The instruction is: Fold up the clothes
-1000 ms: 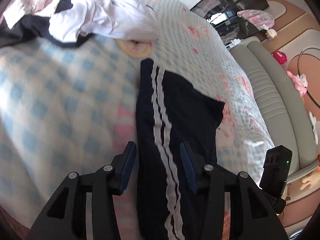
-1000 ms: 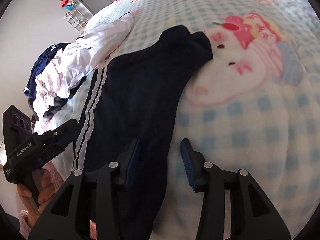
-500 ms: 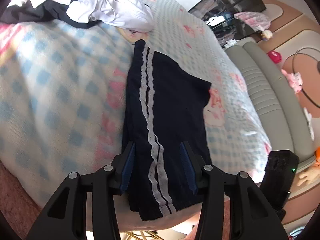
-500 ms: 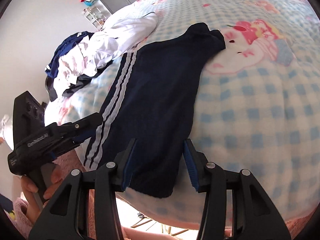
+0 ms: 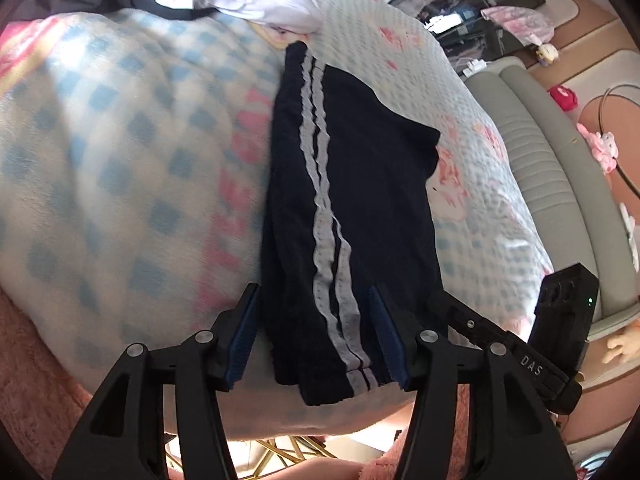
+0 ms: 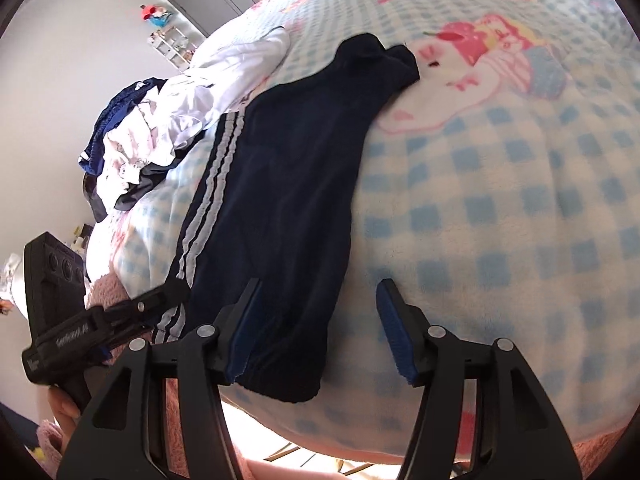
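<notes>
Both spread tongs, left (image 5: 316,334) and right (image 6: 318,330), have pulled back to the striped trousers' (image 5: 352,208) hem; the bed's (image 5: 120,160) far side is cut off.

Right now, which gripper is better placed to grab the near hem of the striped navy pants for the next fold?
Left, probably. The left gripper is open with the navy pants hem and stripes between its fingers. The right gripper, also open, straddles only the plain edge, half over the checkered blanket.
</notes>
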Available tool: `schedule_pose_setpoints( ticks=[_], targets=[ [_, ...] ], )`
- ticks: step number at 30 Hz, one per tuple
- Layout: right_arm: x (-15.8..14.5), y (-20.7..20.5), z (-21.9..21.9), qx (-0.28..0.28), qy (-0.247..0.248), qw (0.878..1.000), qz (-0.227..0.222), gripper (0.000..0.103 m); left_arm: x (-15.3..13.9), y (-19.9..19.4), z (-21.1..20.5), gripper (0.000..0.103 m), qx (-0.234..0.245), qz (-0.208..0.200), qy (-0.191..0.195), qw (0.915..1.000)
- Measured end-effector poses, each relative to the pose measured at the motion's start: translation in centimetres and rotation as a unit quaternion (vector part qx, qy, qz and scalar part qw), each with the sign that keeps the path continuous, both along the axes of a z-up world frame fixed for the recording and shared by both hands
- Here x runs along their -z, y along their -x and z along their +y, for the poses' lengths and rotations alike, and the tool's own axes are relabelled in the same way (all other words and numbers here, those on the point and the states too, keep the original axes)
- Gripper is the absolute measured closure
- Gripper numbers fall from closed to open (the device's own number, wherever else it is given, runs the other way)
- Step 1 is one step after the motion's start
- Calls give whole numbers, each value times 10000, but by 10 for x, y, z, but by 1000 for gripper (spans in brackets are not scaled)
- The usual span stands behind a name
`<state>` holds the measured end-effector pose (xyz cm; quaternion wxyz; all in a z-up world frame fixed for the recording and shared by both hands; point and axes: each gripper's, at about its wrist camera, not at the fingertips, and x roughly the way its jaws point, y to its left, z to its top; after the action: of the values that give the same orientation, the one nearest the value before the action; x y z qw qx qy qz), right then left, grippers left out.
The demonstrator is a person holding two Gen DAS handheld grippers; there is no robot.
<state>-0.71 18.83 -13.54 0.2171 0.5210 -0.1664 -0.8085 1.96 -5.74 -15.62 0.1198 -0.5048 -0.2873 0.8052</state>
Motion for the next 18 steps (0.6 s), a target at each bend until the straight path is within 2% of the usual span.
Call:
schedule_pose_setpoints(
  ticks=[2, 5, 6, 8, 10, 11, 12, 15, 17, 18],
  targets=[
    [2, -3, -4, -124, 135, 9998, -61, 44, 3, 1, 5, 46, 103, -69, 257, 9996],
    [0, -3, -14, -76, -238, 9996, 90, 46, 7, 2, 12, 47, 251, -172, 619, 9976],
    [-1, -3, -17, -59, -346, 9993, 136, 46, 8, 4, 12, 46, 257, -201, 608, 9976],
    [0, -1, -16, -33, -187, 9998, 84, 45, 7, 5, 13, 45, 285, -205, 564, 9978],
    [5, -1, -16, -47, -28, 10000, -48, 45, 3, 1, 11, 49, 342, -66, 441, 9984],
    [7, -2, -16, -27, -73, 9999, -88, 49, 1, -1, 11, 54, 363, -4, 395, 9986],
    [8, -2, -16, 12, -163, 9998, -89, 57, 0, -2, 9, 64, 339, 14, 469, 9983],
    [3, 0, -9, 63, -85, 9999, -66, 67, -5, -1, 15, 67, 321, 34, 1141, 9929],
    [0, 0, -3, 94, 216, 9997, -64, 72, -10, -1, 15, 69, 324, 57, 1000, 9944],
    [1, 0, -4, 81, 250, 9996, -82, 79, -12, -1, 14, 69, 339, 84, 895, 9954]
  ],
)
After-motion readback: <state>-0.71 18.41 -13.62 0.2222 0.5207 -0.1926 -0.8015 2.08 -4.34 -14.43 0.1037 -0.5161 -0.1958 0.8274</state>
